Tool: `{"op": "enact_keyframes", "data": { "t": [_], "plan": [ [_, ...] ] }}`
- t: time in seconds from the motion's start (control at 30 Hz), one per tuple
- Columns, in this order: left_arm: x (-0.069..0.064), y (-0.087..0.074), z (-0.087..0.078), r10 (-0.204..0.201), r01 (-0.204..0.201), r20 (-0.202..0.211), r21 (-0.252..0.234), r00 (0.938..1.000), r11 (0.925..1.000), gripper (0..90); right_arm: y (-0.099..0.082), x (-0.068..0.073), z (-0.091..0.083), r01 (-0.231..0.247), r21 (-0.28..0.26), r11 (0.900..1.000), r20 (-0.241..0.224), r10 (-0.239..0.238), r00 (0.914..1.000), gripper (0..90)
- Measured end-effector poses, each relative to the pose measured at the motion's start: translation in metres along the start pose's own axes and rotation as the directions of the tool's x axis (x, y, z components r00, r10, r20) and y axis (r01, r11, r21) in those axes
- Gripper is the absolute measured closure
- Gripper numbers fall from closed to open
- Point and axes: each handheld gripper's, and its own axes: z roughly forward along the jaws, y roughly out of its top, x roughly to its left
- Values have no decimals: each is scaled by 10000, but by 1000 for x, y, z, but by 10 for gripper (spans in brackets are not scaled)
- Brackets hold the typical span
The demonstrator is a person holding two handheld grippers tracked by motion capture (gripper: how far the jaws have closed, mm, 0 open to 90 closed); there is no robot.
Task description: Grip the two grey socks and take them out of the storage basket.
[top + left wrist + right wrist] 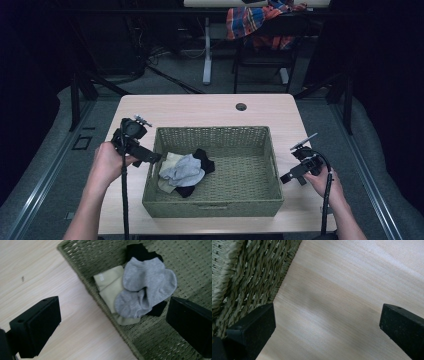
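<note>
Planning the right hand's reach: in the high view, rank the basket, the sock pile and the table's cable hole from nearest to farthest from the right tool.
1. Basket: its right wall, just left of the right tool.
2. Cable hole: far table edge, centre.
3. Sock pile: basket's left side.

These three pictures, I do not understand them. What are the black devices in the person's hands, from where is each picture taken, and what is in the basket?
A person sits at a wooden table and holds a hand-operated gripper in each hand, not a robot arm. The high view looks down from above: the left gripper is at the basket's left rim, the right gripper over the table to its right. The other two pictures come from cameras riding on the grippers, so the black blocks at the bottom are each gripper's own jaws. Both stand open and hold nothing. The woven basket contains small socks: a grey sock on top, a beige sock and a black sock beneath.
</note>
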Motion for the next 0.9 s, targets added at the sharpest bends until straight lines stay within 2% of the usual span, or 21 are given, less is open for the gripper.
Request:
{"op": "enact_keyframes", "data": {
  "t": [0.03, 0.13, 0.23, 0.3, 0.33, 0.37, 0.4, 0.47, 0.5, 0.6, 0.63, 0.8, 0.9],
  "plan": [
    [-4, 5, 4, 202, -204, 136, 118, 9997, 9997, 1, 0, 0, 0, 12, 3, 10000, -1, -12, 10000, 1],
    [-8, 11, 9, 323, -329, 323, 171, 9990, 9993, 1, 0, 1, 1, -29, -94, 10000, 51, 29, 10000, 2],
    [-17, 22, 20, 581, -598, 524, 314, 9969, 9977, 1, 1, 1, 1, 77, 67, 9999, 31, -77, 10000, 2],
    [-24, 28, 31, 838, -881, 775, 533, 9935, 9947, 2, 1, 2, 2, -14, -85, 10000, 1, 14, 10000, 2],
    [-24, 28, 31, 838, -881, 775, 533, 9935, 9947, 2, 1, 2, 2, -14, -85, 10000, 1, 14, 10000, 2],
    [-30, 30, 43, 951, -1015, 851, 744, 9918, 9920, 2, 2, 1, 1, 164, 163, 9997, 54, -165, 9998, 2],
    [-30, 30, 43, 951, -1015, 851, 744, 9918, 9920, 2, 2, 1, 1, 164, 163, 9997, 54, -165, 9998, 2],
    [-34, 30, 53, 1087, -1181, 979, 951, 9892, 9884, 5, 1, 1, 2, 58, 64, 10000, 48, -59, 10000, 2],
    [-36, 30, 58, 1179, -1290, 1034, 1083, 9876, 9857, 52, 1, 1, 2, 109, 119, 9999, 61, -110, 9999, 2],
    [-37, 27, 72, 1245, -1414, 1188, 1468, 9851, 9790, 84, 1, 2, 2, 99, 89, 9999, 38, -100, 9999, 2],
    [-36, 26, 74, 1230, -1399, 1168, 1496, 9855, 9788, 97, 1, 2, 2, 91, 65, 9999, -106, -90, 9999, 2],
    [-33, 25, 81, 1179, -1374, 1305, 1525, 9844, 9787, 164, 1, 1, 2, 168, 128, 9998, -23, -168, 9999, 2],
    [-33, 24, 90, 1234, -1472, 1440, 1688, 9819, 9746, 278, 1, 2, 2, 191, 150, 9997, 32, -191, 9998, 2]
  ]
}}
